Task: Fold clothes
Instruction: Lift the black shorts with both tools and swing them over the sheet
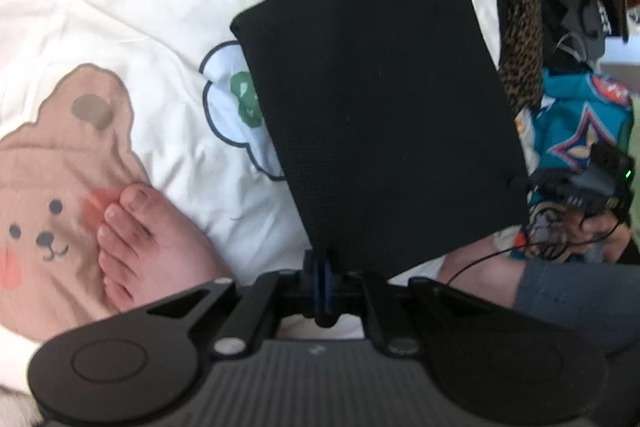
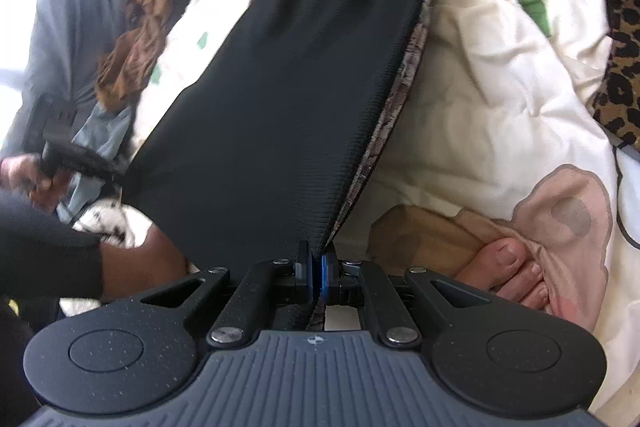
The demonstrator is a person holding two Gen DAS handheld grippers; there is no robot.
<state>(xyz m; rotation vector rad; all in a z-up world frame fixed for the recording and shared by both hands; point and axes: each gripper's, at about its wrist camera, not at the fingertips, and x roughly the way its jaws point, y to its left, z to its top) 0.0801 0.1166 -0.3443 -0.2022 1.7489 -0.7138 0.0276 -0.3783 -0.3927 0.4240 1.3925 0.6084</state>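
A black ribbed garment (image 1: 380, 87) hangs stretched above a cream bedspread (image 1: 120, 7). My left gripper (image 1: 322, 261) is shut on its near corner. In the right wrist view the same black garment (image 2: 288, 87) runs up and away, with a patterned grey edge (image 2: 400, 83) along its right side; my right gripper (image 2: 317, 259) is shut on its lower corner. The right gripper (image 1: 520, 182) also shows at the cloth's far edge in the left wrist view, held by a hand (image 1: 592, 231). The left gripper (image 2: 124, 177) appears at the cloth's left edge in the right wrist view.
The bedspread carries a bear print (image 1: 60, 187) and a cloud print (image 1: 228, 107). A bare foot (image 1: 152, 239) rests on it, and toes (image 2: 512, 267) show in the right wrist view. A leopard-print cloth (image 1: 520, 43), a teal garment (image 1: 580, 131) and a grey clothes pile (image 2: 80, 27) lie nearby.
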